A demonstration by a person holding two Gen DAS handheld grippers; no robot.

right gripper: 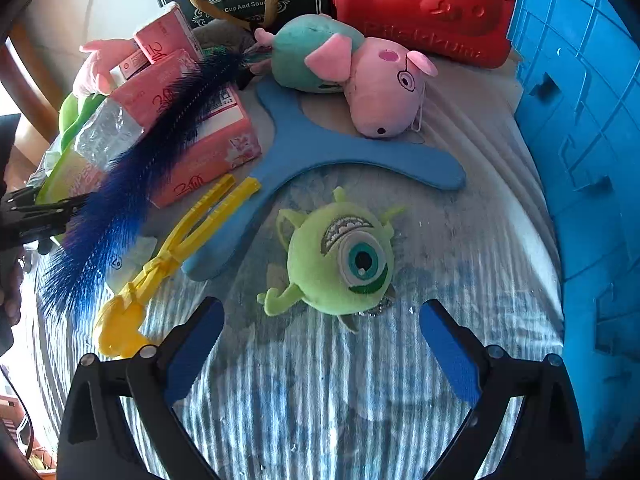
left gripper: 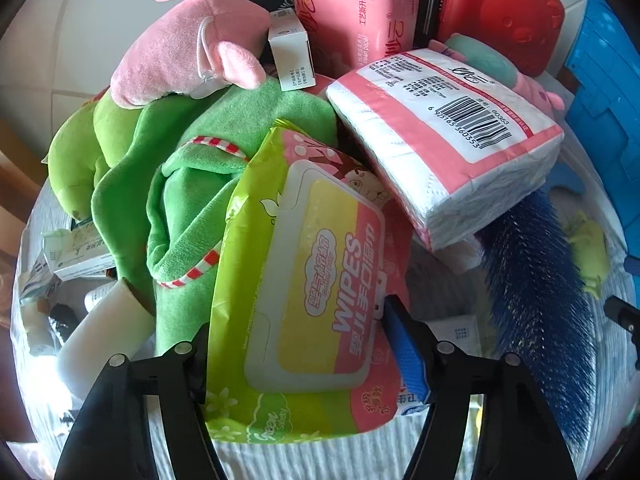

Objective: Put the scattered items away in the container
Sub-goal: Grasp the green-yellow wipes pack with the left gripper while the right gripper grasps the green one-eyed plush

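Your left gripper [left gripper: 304, 344] and right gripper [right gripper: 320, 344] look alike: glossy black angular fingers, round silver screws, ridged blue pads [right gripper: 192, 356].

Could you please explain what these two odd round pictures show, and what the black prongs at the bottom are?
Each picture comes from a fisheye camera on a hand-held gripper; the black prongs are its jaws. There is no robot. The left gripper is shut on a wipes pack, amid a pile of plush toys and tissue packs. The right gripper is open, near a green one-eyed toy on the striped cloth. Also there: a pig plush, yellow tongs, a blue crate.
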